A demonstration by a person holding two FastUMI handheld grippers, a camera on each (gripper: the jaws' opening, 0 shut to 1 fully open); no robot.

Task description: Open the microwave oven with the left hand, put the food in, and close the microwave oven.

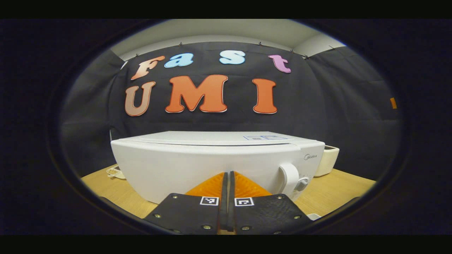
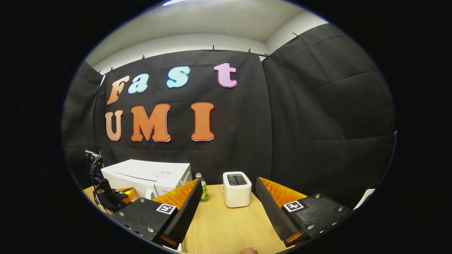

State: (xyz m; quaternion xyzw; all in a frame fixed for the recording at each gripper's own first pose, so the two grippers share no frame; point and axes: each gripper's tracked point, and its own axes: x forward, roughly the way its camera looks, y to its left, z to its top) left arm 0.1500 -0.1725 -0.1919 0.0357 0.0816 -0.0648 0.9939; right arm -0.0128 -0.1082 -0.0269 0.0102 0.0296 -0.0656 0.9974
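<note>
The white microwave oven (image 1: pixel 212 162) stands on the wooden table with its door closed. Its handle (image 1: pixel 287 176) and a knob (image 1: pixel 302 184) sit at the door's right side. My left gripper (image 1: pixel 227 173) is shut with nothing between its fingers, close in front of the door and left of the handle. The right gripper view shows the microwave (image 2: pixel 148 176) at the far left with the left gripper (image 2: pixel 114 197) before it. My right gripper (image 2: pixel 229 186) stands open and holds nothing above the table. A small brownish thing (image 2: pixel 249 251) peeks in at the bottom edge; I cannot tell what it is.
A white toaster (image 2: pixel 236 188) stands right of the microwave, and a green bottle (image 2: pixel 203 192) stands between the two. The toaster (image 1: pixel 326 160) peeks out behind the oven's right corner. A small pale object (image 1: pixel 114 172) lies on the table (image 2: pixel 226 225) left of the oven.
</note>
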